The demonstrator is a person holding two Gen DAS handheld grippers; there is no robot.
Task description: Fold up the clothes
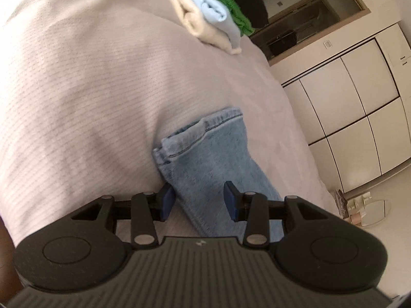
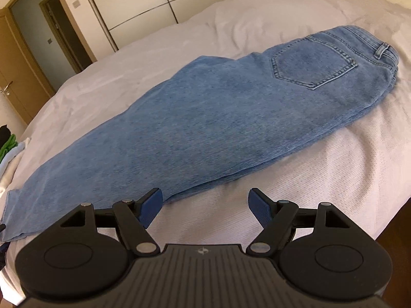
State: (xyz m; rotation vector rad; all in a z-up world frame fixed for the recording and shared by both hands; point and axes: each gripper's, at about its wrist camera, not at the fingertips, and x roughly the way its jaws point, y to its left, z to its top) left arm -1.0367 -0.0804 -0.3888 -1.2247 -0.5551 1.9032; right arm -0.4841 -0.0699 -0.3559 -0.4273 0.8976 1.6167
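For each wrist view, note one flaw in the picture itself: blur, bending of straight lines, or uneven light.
Left wrist view: the jeans and the folded pile look smeared by motion blur, and the wardrobe panel lines bow. Right wrist view: sharper, but the wardrobe lines curve, the corners go dark, and the bedspread is brighter at right.

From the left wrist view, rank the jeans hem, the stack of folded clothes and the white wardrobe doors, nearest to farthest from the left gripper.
1. Jeans hem, just ahead of the left gripper.
2. Stack of folded clothes, top centre on the bed.
3. Wardrobe doors, beyond the bed's right edge.
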